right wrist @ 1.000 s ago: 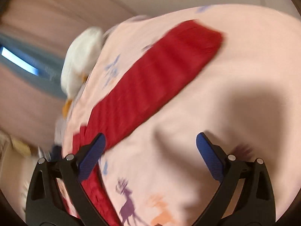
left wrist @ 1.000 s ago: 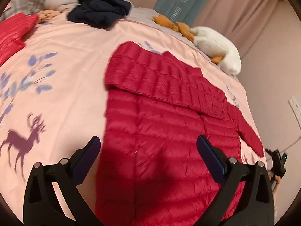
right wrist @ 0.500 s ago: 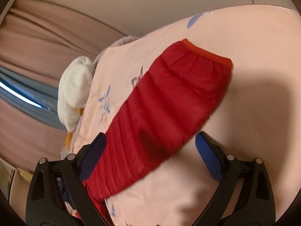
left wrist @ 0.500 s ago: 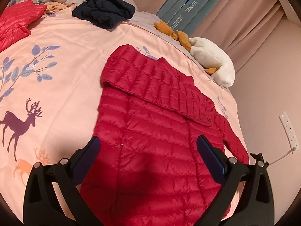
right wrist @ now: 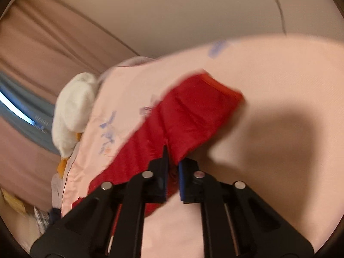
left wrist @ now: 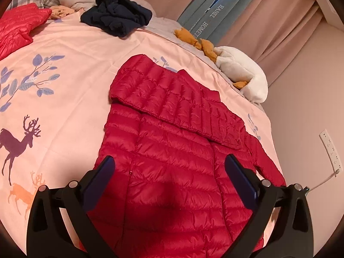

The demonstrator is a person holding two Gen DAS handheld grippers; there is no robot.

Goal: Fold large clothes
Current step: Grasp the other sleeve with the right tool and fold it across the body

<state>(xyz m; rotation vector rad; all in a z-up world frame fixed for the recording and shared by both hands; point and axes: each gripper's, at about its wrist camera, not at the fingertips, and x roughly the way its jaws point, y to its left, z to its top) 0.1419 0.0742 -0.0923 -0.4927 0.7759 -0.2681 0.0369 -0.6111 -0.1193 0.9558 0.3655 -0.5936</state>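
A red quilted down jacket (left wrist: 167, 150) lies flat on the pink bed cover (left wrist: 71, 68), one sleeve folded across its chest. My left gripper (left wrist: 169, 172) is open and empty, hovering above the jacket's lower body. In the right wrist view the jacket's other sleeve (right wrist: 185, 118) stretches across the cover, its orange-edged cuff at the far end. My right gripper (right wrist: 173, 163) is shut on this sleeve, pinching a fold of the fabric partway along it.
A dark navy garment (left wrist: 116, 17) and a second red jacket (left wrist: 19, 25) lie at the far side of the bed. A white and orange plush toy (left wrist: 240, 73) sits at the bed's edge by the curtains (left wrist: 268, 19). A wall socket (left wrist: 330, 148) is at the right.
My right gripper has closed from wide open onto the sleeve. The left gripper has drawn back a little, so more of the bed shows; the jacket has stayed in place.
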